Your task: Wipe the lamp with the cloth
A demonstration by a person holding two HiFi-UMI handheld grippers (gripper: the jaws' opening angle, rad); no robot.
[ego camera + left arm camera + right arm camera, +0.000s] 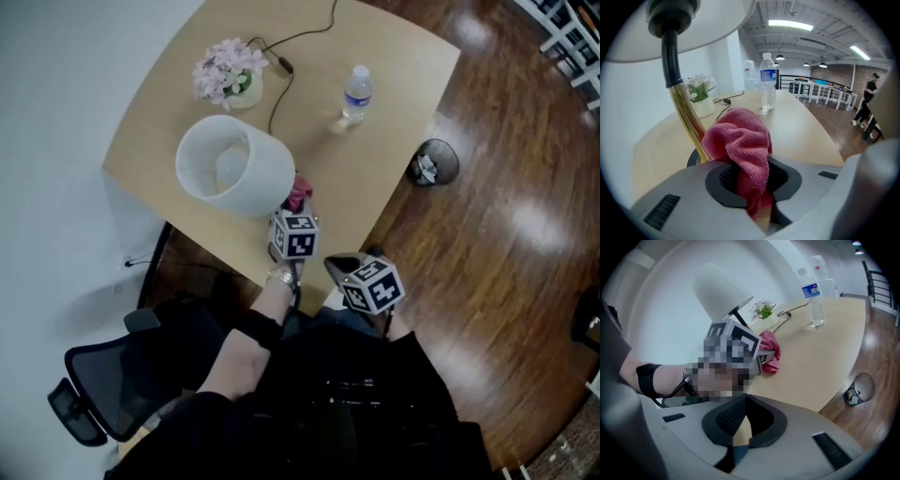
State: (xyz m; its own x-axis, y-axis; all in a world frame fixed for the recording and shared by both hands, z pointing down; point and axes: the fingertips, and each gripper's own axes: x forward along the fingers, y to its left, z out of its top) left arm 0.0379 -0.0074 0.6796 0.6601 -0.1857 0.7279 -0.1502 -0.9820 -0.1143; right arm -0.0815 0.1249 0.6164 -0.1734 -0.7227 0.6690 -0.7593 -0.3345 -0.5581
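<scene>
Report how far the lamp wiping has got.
Done: the cloth is clamped in the left hand-held gripper. In hand: it sits beside the lamp stem, under the shade. Left: the wiping itself; no cleaned area can be told. The right hand-held gripper is shut, empty.

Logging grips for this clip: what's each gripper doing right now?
Left gripper: shut on the pink cloth.
Right gripper: shut, nothing between its jaws.

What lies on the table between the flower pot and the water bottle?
Only a black cord with its inline switch, seen best in the head view.
</scene>
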